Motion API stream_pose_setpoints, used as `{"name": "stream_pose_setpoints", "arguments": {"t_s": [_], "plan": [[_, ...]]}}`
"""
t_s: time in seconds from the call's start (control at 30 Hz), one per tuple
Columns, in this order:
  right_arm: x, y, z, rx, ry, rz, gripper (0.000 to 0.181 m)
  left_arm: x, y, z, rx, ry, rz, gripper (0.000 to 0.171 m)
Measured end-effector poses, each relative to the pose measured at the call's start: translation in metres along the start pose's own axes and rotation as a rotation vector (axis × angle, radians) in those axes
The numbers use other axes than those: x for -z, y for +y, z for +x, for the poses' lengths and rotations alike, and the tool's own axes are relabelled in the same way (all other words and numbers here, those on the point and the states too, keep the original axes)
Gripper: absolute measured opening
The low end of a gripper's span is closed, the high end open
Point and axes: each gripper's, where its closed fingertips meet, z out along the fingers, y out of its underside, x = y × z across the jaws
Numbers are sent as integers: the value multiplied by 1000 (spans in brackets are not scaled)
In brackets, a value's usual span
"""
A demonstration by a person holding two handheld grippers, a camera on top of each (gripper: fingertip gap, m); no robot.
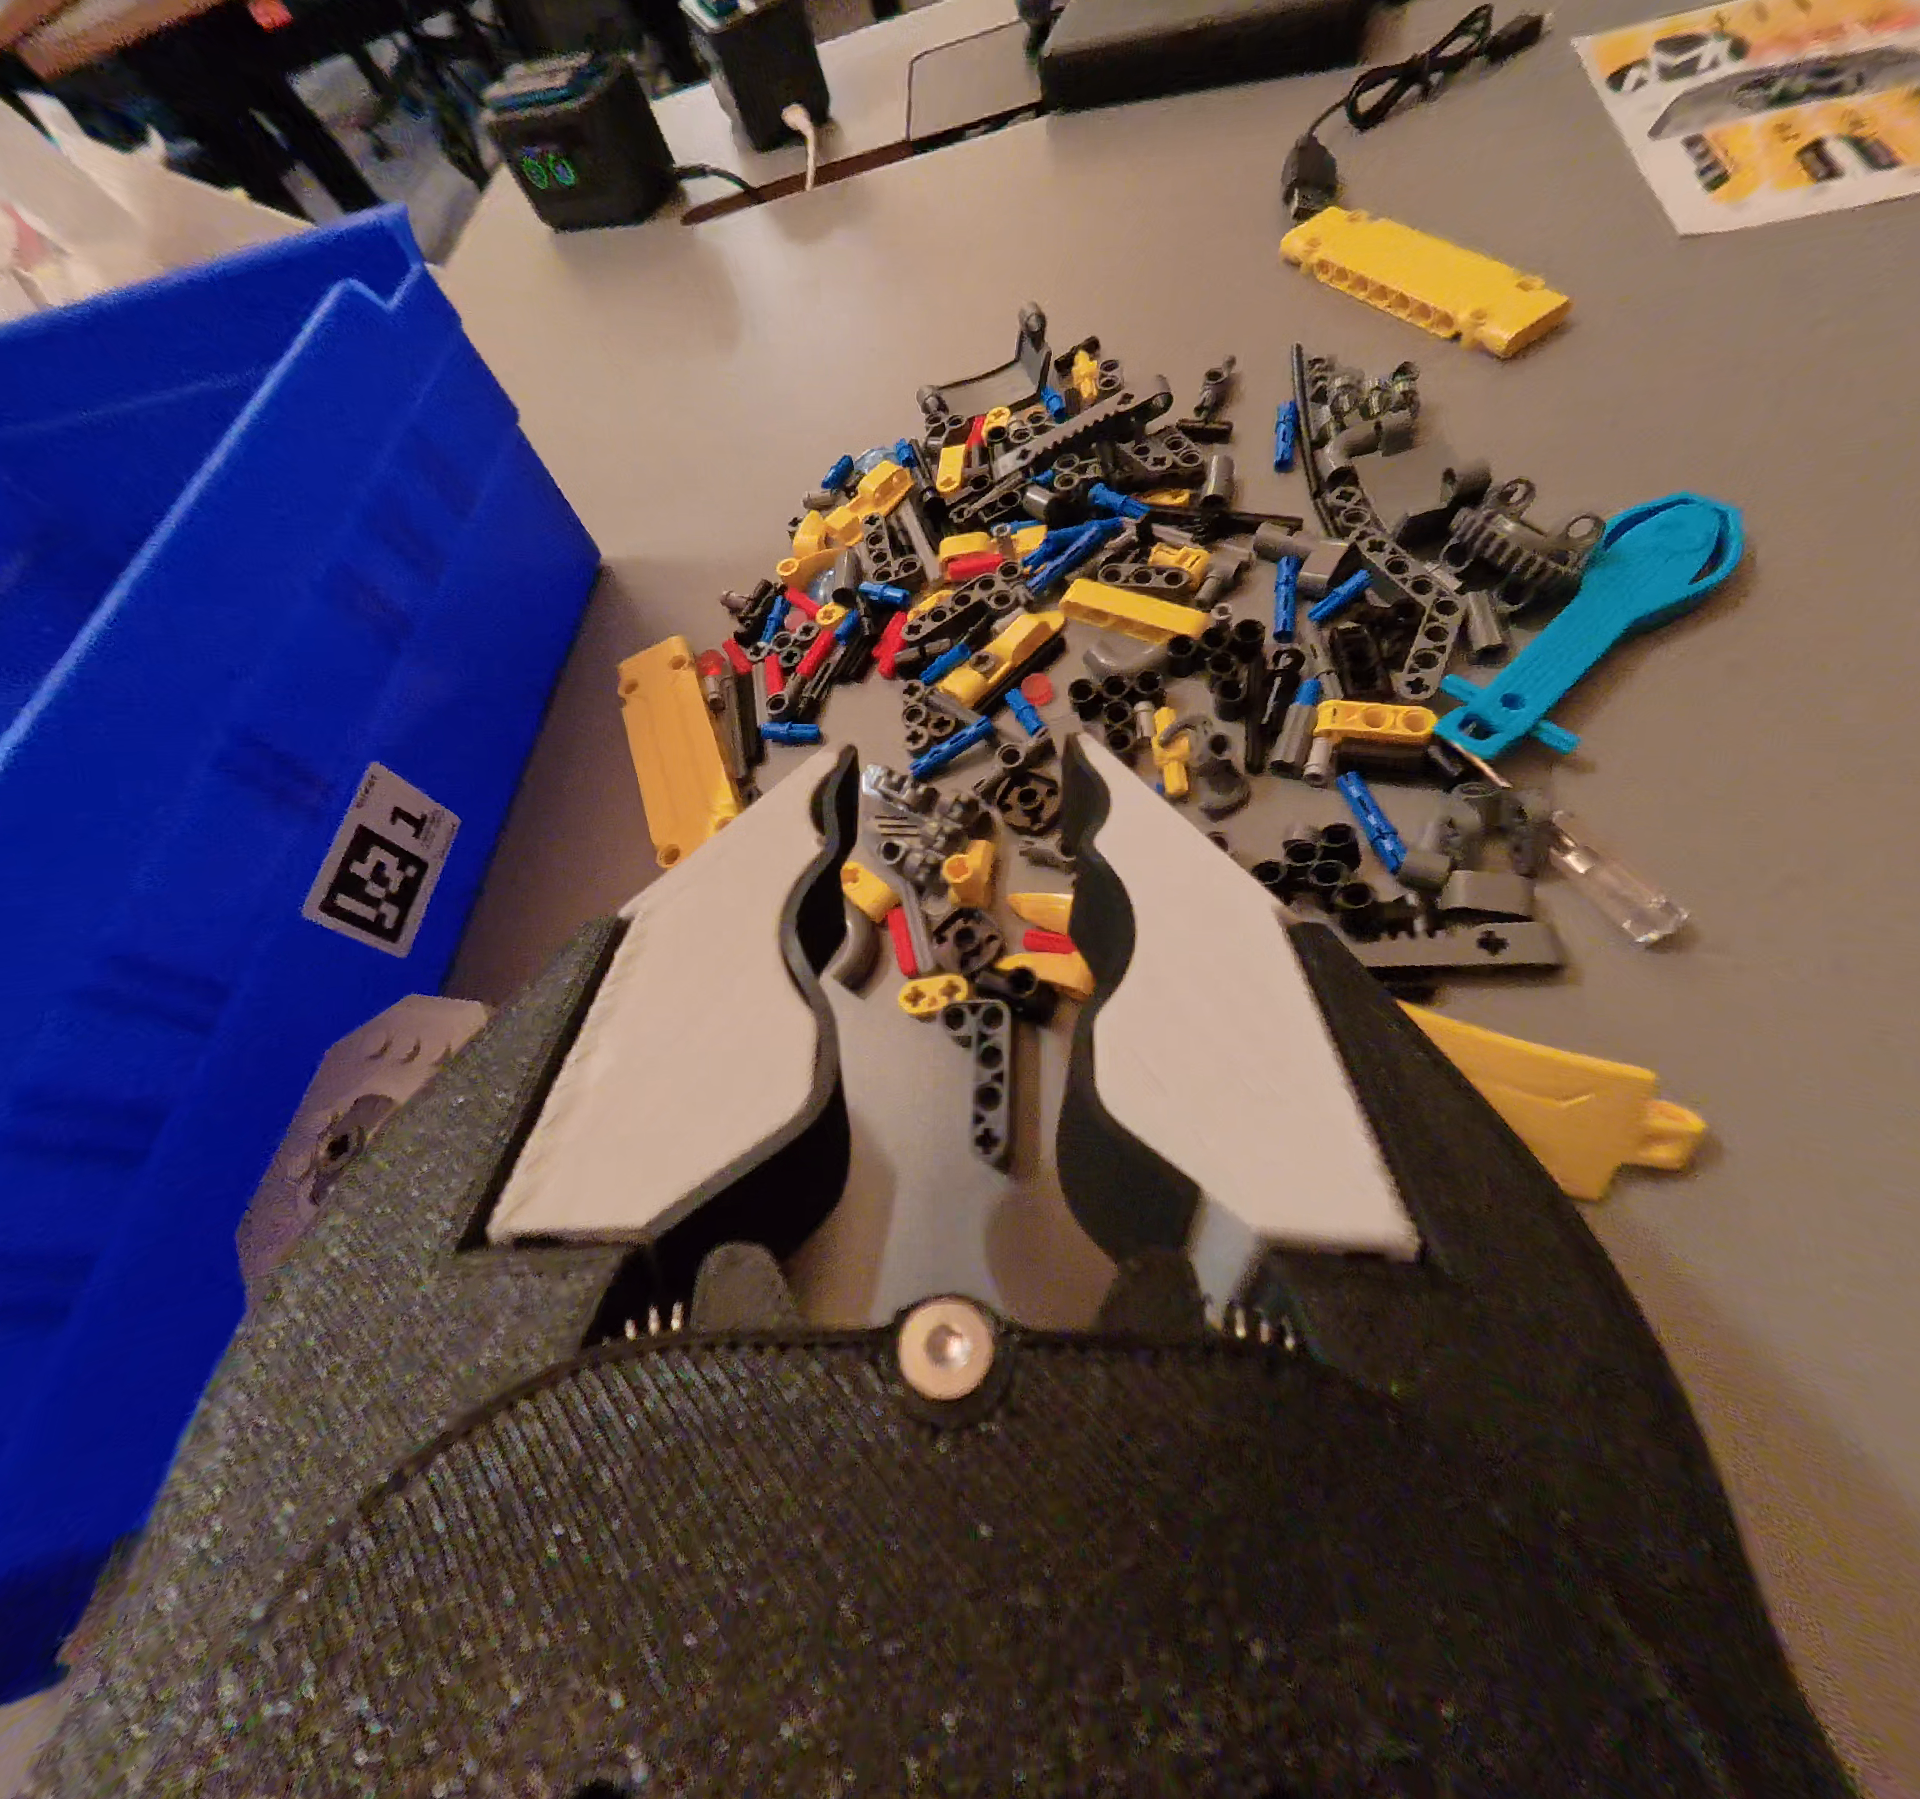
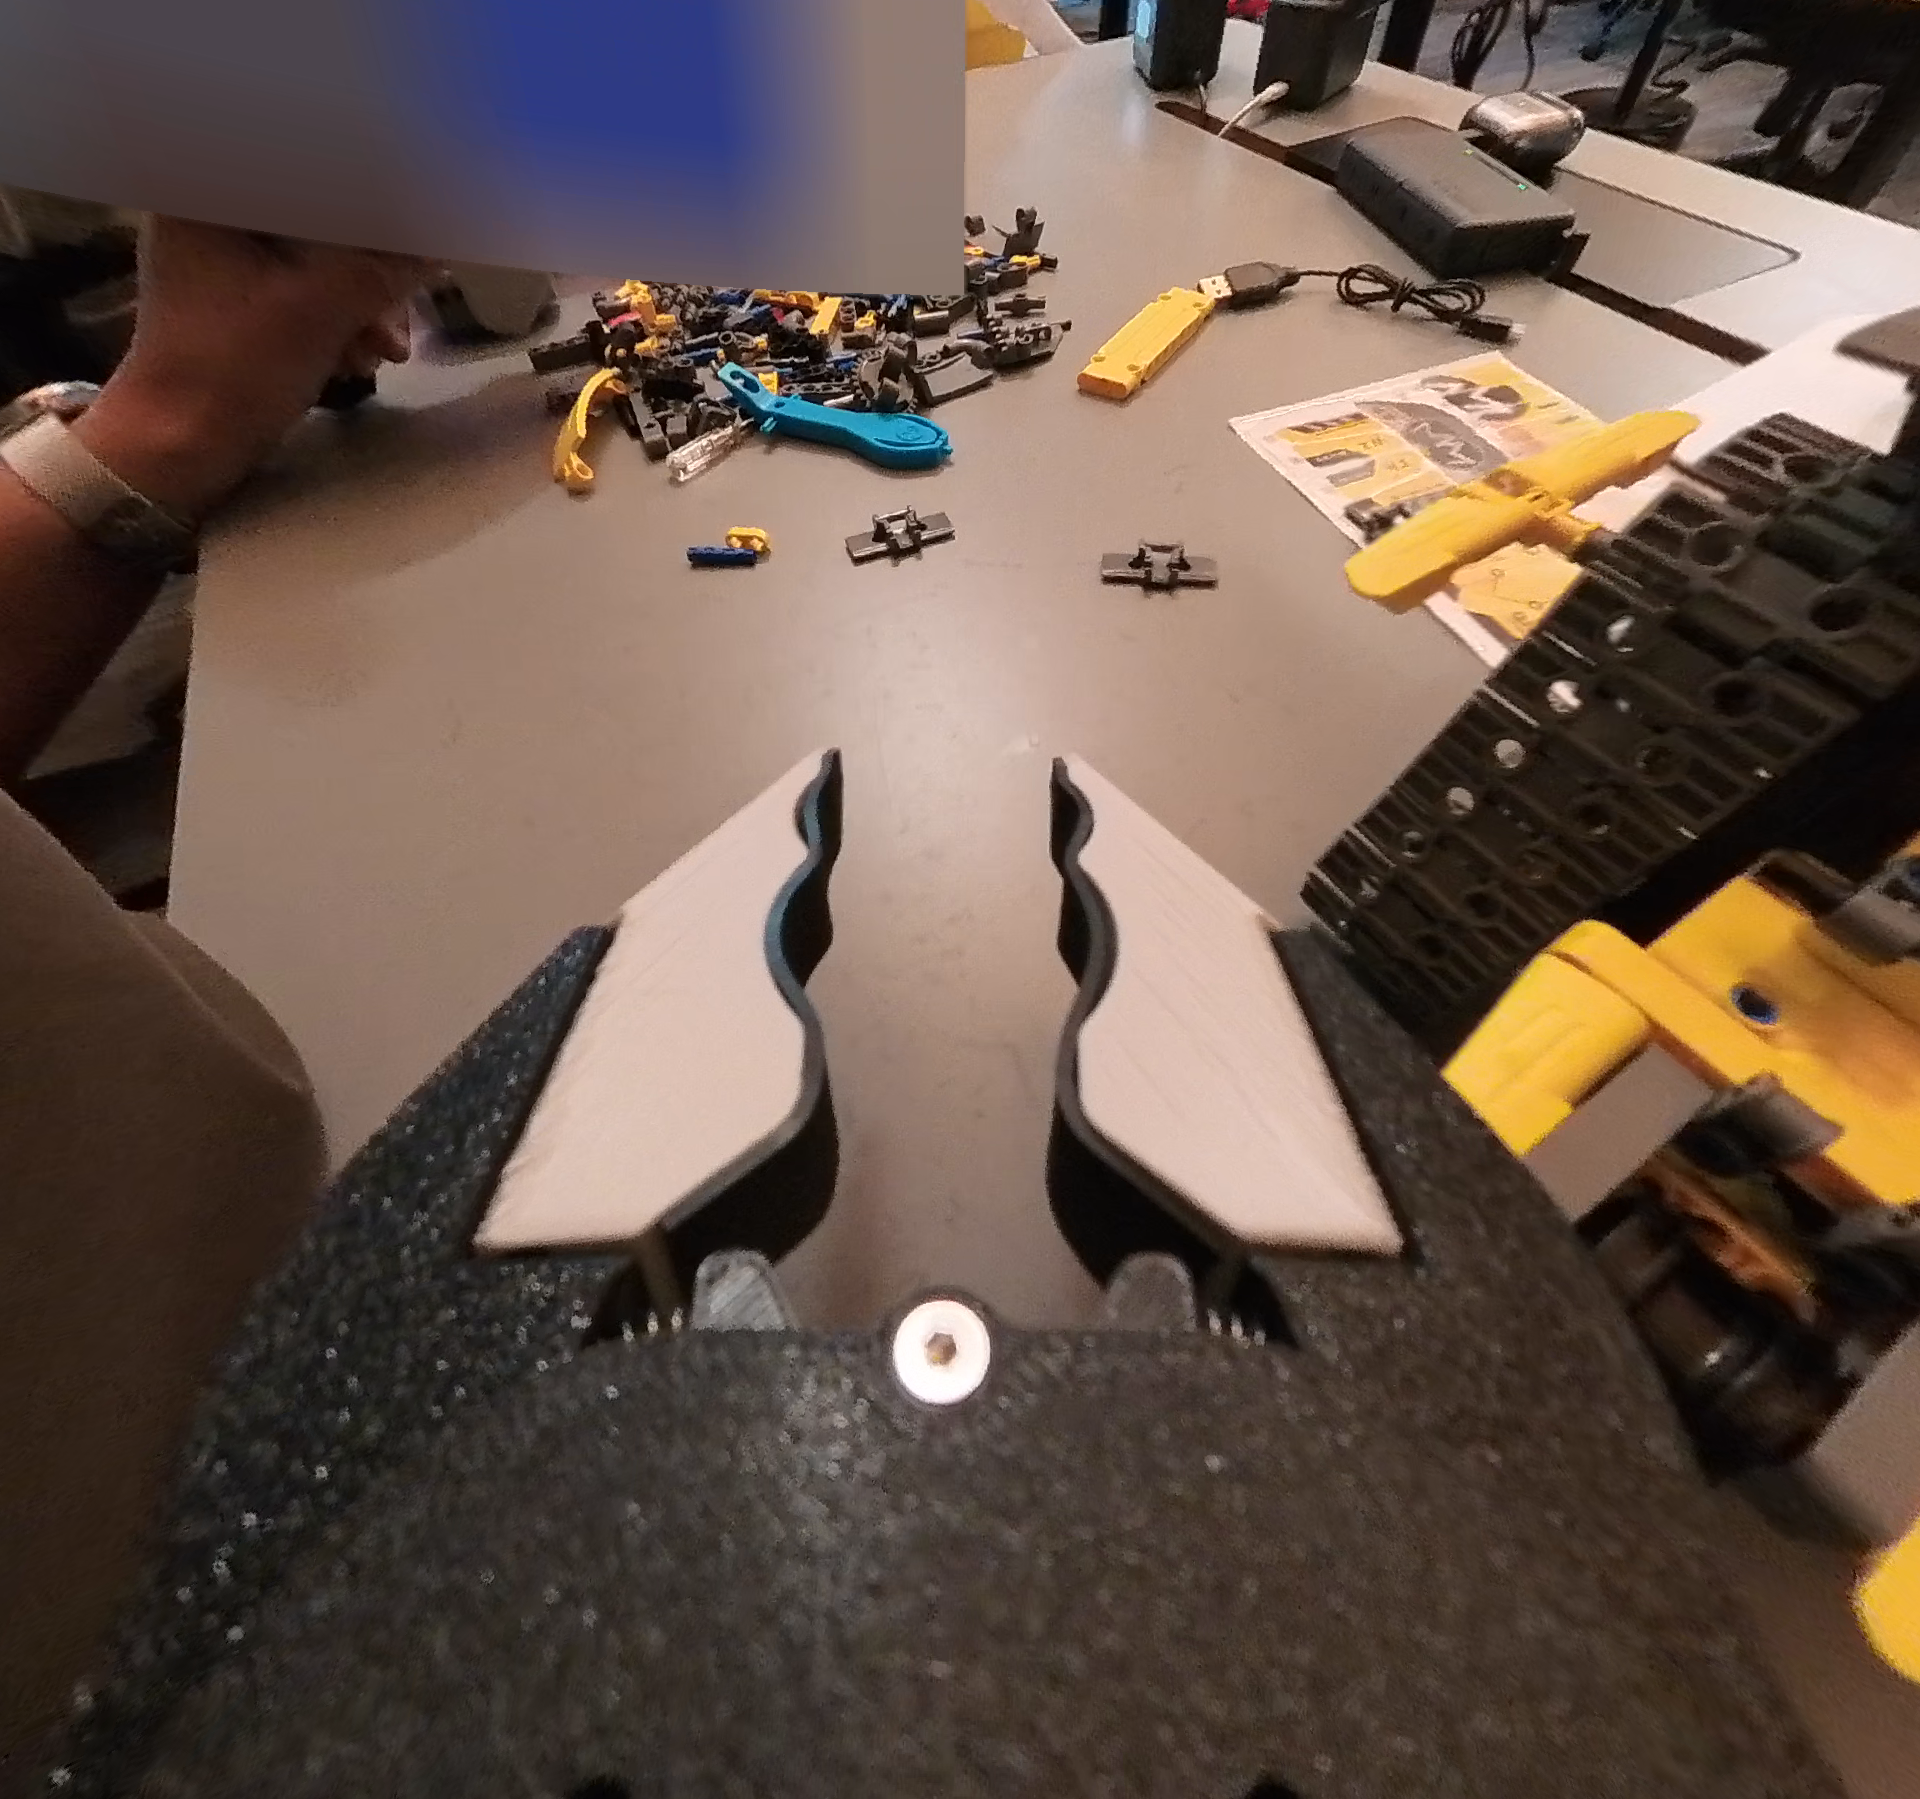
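The grey worktop [image 1: 644, 378] carries everything, and the heap of small building pieces [image 1: 1091, 606] serves as landmark. Left of the heap stands a blue bin [image 1: 260, 606] with a white tag on its wall. Well right of the heap, close beside the right gripper [image 2: 943, 773], rises a black-and-yellow built model [image 2: 1621, 814]. The right gripper hangs level over bare worktop on the near side of the heap, its fingers spread wide and empty. The left gripper [image 1: 961, 762] tilts down over the heap's near edge, fingers wide apart, straddling loose pieces without gripping any. A teal flat tool [image 1: 1621, 617] lies at the heap's right edge; a yellow panel [image 1: 1423, 279] lies beyond it.
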Motion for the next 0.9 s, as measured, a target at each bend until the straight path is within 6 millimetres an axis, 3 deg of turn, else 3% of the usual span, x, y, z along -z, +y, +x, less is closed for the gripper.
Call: {"name": "stream_pose_setpoints", "arguments": {"t_s": [0.23, 0.33, 0.43, 0.6, 0.9], "plan": [[6, -5, 0, -20, -3, 46, 40, -17, -10, 50, 25, 105, -186, 39], [9, -4, -3, -6, -6, 46, 40, -29, -25, 61, 41, 193, -208, 21], [11, -4, -5, 3, -5, 52, 40, -49, -34, 59, 44, 228, -239, 5], [15, -4, -6, -8, -8, 63, 40, -80, -19, 58, 107, 268, -361, 7], [17, -5, -3, -33, -12, 75, 40, -80, -15, 62, 149, 286, -368, 20]]}}
